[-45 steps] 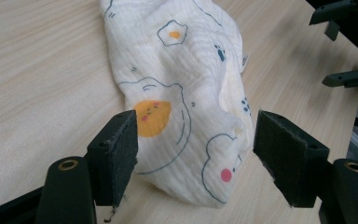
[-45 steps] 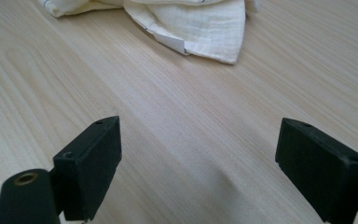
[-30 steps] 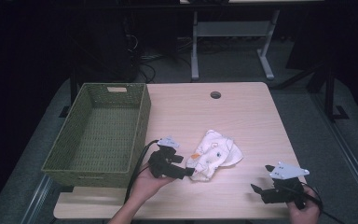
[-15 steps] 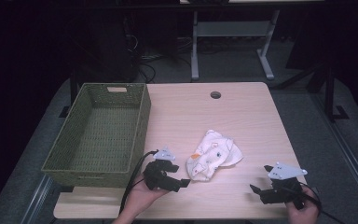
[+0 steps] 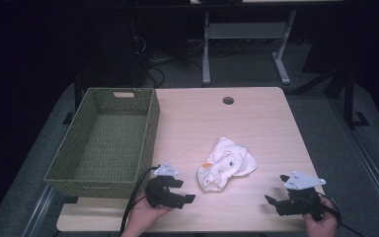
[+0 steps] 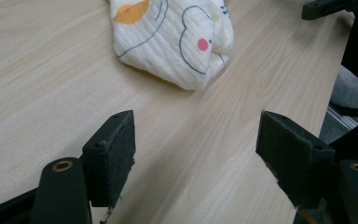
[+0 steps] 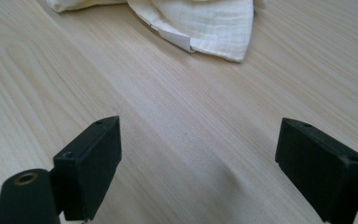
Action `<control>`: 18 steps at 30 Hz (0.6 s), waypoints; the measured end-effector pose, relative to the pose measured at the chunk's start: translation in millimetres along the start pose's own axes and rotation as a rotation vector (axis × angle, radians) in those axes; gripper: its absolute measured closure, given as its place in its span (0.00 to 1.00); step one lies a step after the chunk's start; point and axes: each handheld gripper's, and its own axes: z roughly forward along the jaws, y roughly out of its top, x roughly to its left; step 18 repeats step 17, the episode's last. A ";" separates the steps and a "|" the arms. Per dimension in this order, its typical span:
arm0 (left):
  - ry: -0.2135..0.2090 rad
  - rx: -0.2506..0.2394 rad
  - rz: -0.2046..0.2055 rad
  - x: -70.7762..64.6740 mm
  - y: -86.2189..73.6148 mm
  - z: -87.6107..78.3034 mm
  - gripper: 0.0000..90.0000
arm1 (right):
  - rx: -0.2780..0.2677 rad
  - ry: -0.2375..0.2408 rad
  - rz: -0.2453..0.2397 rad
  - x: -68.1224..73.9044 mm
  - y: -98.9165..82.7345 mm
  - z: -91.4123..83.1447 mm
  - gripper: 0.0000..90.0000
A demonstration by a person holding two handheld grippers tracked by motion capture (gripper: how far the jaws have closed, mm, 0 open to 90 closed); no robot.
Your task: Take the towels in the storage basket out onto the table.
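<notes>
high view: cloth (image 5: 226, 163) lies mid-table, basket (image 5: 106, 143) at the left edge empty; i hold both grippers, left (image 5: 176, 191) and right (image 5: 281, 202), wide open, gripping nothing, so nothing seems started.

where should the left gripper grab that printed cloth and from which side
Probably the rounded, bunched end of the printed cloth nearest the left gripper. It stands up off the table as a thick fold, so open jaws could straddle it. Come in low from the cloth's near-left side, along the wood. The flat, thin edge toward the right gripper offers less to pinch.
</notes>
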 end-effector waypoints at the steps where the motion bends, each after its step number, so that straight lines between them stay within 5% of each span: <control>1: 0.001 0.001 0.002 0.1 -0.6 0.7 0.31 | 0.005 0.000 -0.001 -0.2 0.0 -0.1 0.16; 6: 0.027 0.009 0.038 -1.9 -2.7 5.2 0.31 | 0.011 0.010 0.000 -1.7 -0.5 1.6 0.16; 18: 0.021 -0.003 0.014 2.7 -3.0 9.7 0.31 | 0.019 0.017 -0.019 -2.4 -1.2 3.1 0.16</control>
